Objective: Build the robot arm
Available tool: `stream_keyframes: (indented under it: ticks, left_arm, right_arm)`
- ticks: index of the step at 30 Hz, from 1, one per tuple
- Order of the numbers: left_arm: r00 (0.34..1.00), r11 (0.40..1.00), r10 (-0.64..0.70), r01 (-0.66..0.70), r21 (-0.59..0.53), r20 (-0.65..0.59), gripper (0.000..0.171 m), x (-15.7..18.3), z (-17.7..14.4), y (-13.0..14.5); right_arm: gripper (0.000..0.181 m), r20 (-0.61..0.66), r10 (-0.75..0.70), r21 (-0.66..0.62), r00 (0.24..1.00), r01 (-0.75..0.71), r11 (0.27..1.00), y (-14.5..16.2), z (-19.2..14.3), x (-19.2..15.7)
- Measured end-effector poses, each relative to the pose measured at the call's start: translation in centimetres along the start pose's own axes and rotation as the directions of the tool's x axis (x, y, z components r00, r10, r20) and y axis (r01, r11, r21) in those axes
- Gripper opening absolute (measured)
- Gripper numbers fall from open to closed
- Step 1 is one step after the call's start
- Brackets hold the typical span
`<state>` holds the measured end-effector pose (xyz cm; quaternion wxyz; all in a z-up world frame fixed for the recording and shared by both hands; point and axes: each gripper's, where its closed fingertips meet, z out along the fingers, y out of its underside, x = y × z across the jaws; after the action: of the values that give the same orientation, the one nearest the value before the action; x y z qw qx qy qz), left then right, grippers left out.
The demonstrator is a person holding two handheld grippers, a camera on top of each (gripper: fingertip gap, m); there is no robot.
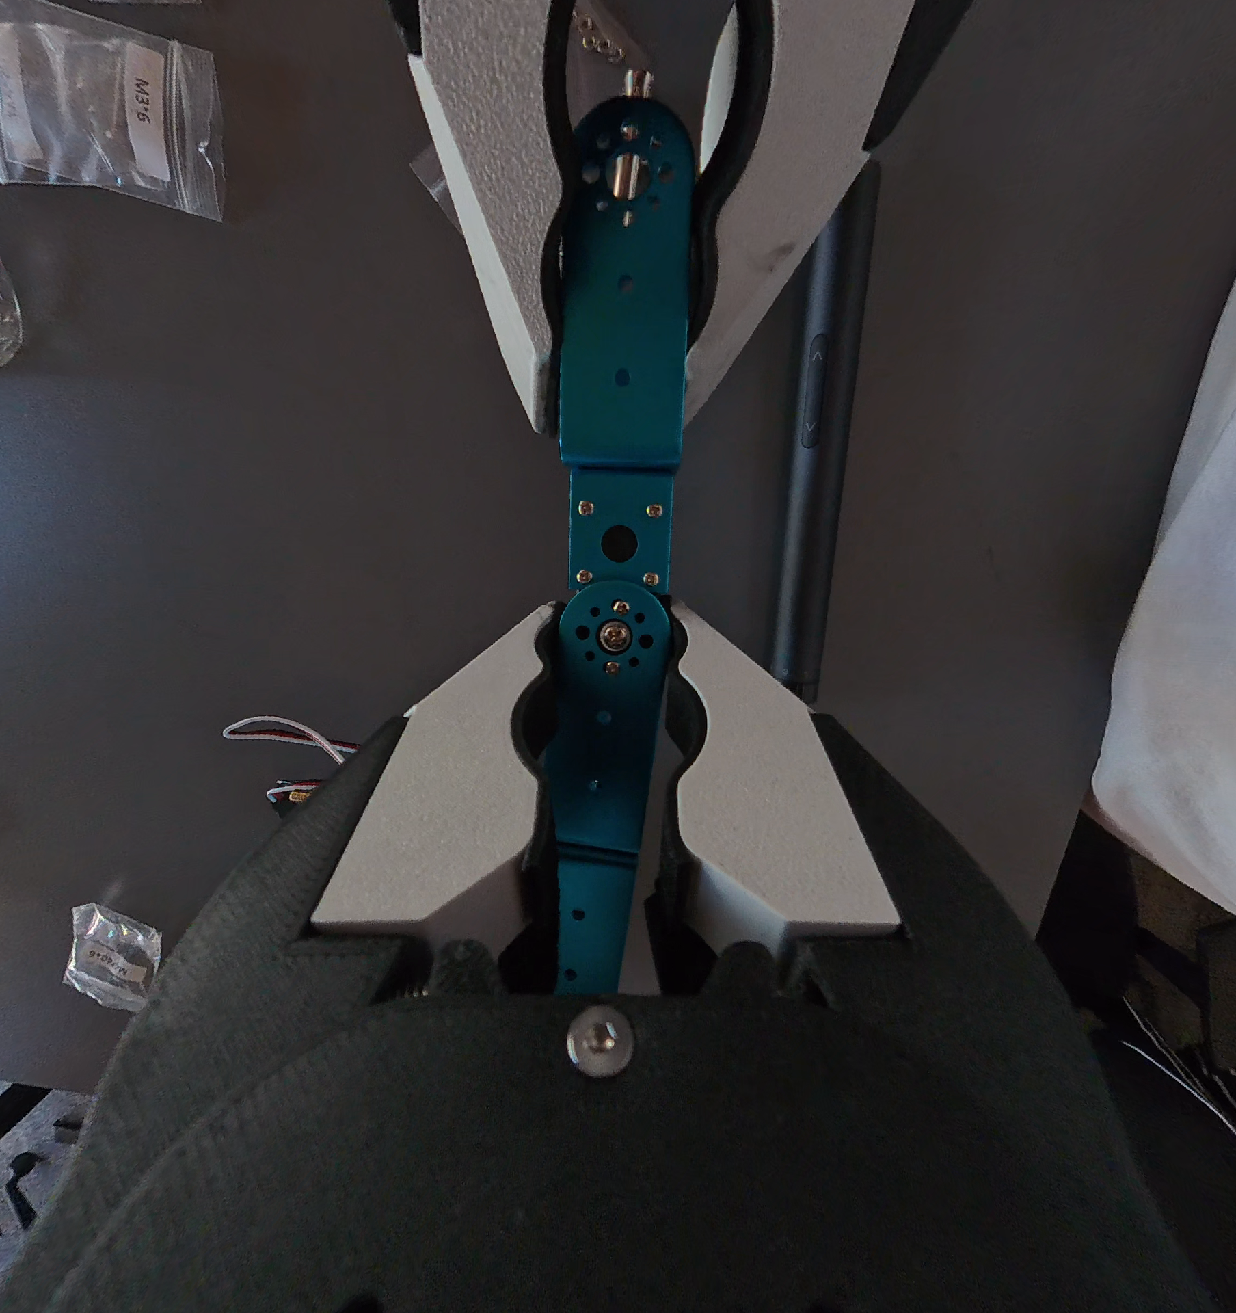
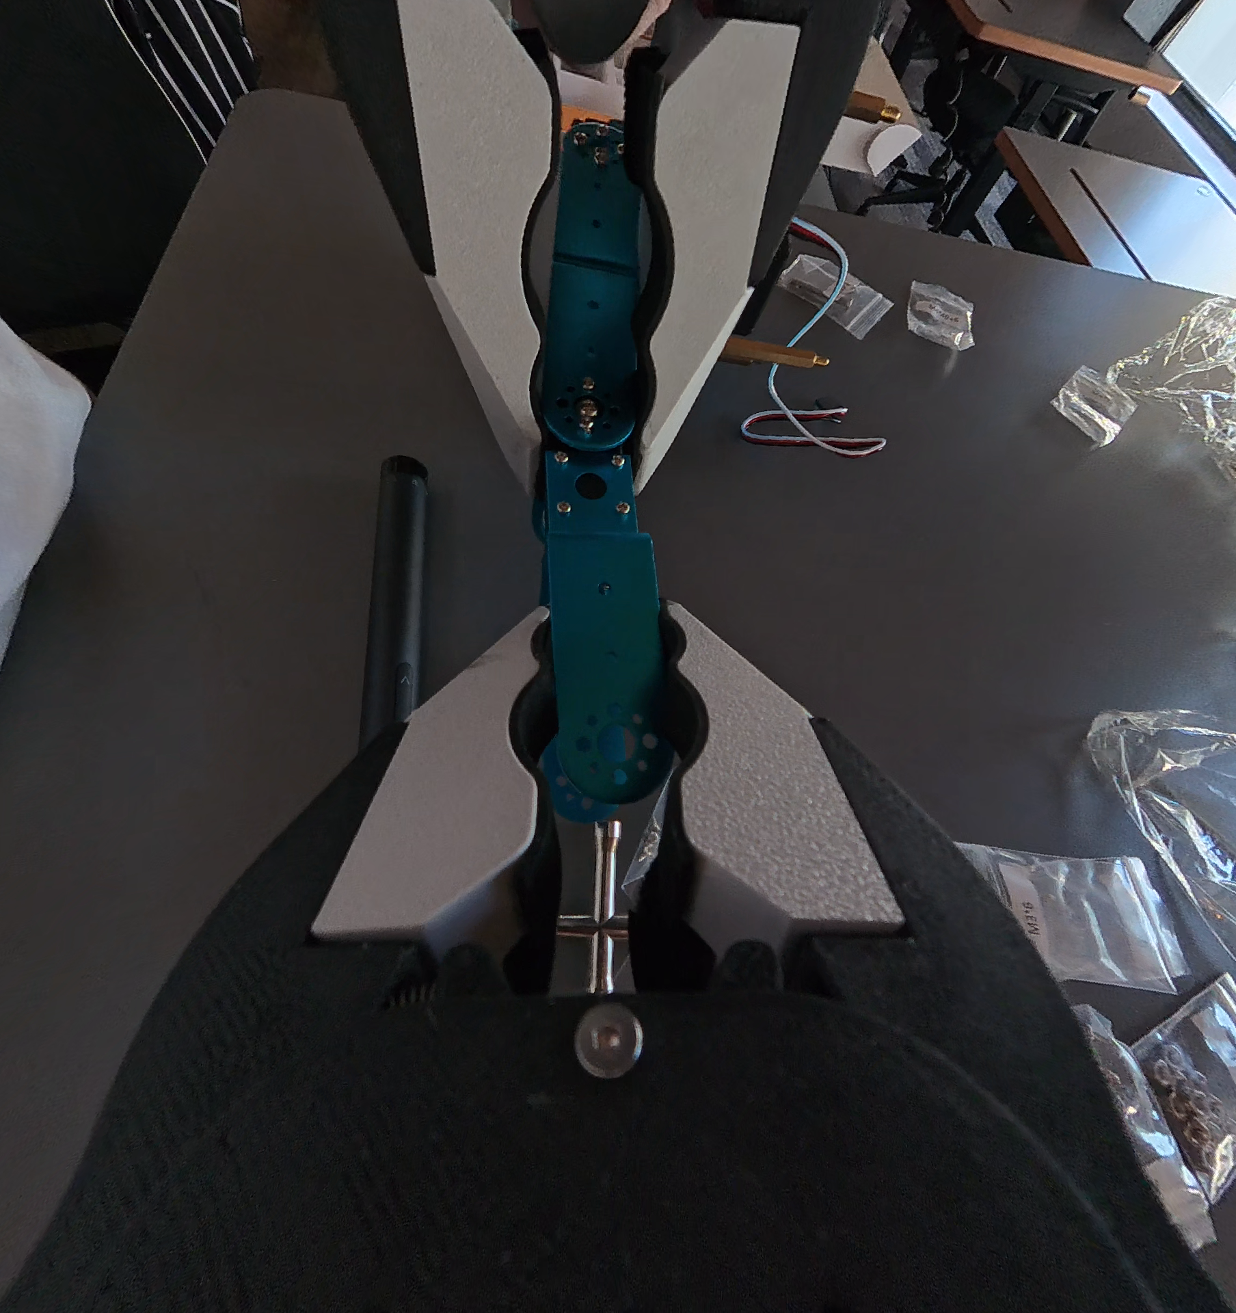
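Observation:
A blue metal bracket assembly [image 1: 622, 526], several drilled plates screwed end to end, is held over the dark grey table [image 1: 246, 497] between the two grippers, which face each other. My left gripper [image 1: 615, 639] is shut on the end with the round screwed horn. My right gripper [image 2: 604, 639] is shut on the opposite end [image 2: 604, 639], a U-shaped plate with a ring of holes. Each gripper also shows across from the other: the right one in the left wrist view [image 1: 622, 369], the left one in the right wrist view [image 2: 587, 462]. A silver cross-shaped wrench [image 2: 597, 931] lies on the table beneath the right gripper.
A dark pen-shaped tool [image 2: 395, 604] lies beside the assembly. Small clear bags of screws [image 2: 1084, 916] and crumpled plastic [image 2: 1205, 398] cover the right side. Red, white and black wires [image 2: 807, 433] and a brass standoff [image 2: 771, 352] lie farther off. White cloth [image 1: 1197, 568] is at the table's edge. The gap from one gripper's tips to the other's is roughly 4 cm. It is some 9 cm from my right tips to the silver cross-shaped wrench [image 2: 597, 931].

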<state>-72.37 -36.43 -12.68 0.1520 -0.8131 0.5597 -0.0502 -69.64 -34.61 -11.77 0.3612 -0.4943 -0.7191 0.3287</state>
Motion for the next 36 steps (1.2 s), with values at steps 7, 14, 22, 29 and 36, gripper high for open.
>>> stream_keyframes:
  ticks: [7, 14, 22, 29, 36]
  left_arm:
    - [1.000, 0.998, 0.023, -0.023, -0.056, -0.011, 0.024, 0.1, 0.4, 0.2]
    - [1.000, 0.997, 0.025, -0.025, -0.077, -0.007, 0.024, 0.0, 0.6, 0.2]
    - [1.000, 0.996, 0.019, -0.020, -0.086, -0.007, 0.024, -0.1, 0.5, 0.4]
    - [1.000, 0.995, 0.025, -0.025, -0.094, -0.006, 0.023, -0.2, 0.6, 0.4]
    - [0.999, 0.995, 0.032, -0.032, -0.099, -0.002, 0.023, 0.0, 0.7, 0.4]
  right_arm:
    - [0.026, 0.025, 0.032, 0.000, 0.999, -0.032, 0.999, 0.5, 0.1, -0.1]
    - [0.027, 0.043, 0.040, 0.004, 0.998, -0.040, 0.999, 0.9, 0.2, -0.2]
    - [0.040, 0.006, 0.052, 0.076, 0.999, -0.052, 0.996, -0.2, -1.7, 0.1]
    - [0.021, -0.018, -0.065, 0.055, 0.998, 0.066, 0.996, -1.4, -3.6, -3.7]
    - [0.025, 0.055, -0.047, -0.035, 0.997, 0.049, 0.998, -0.7, -2.0, -5.7]
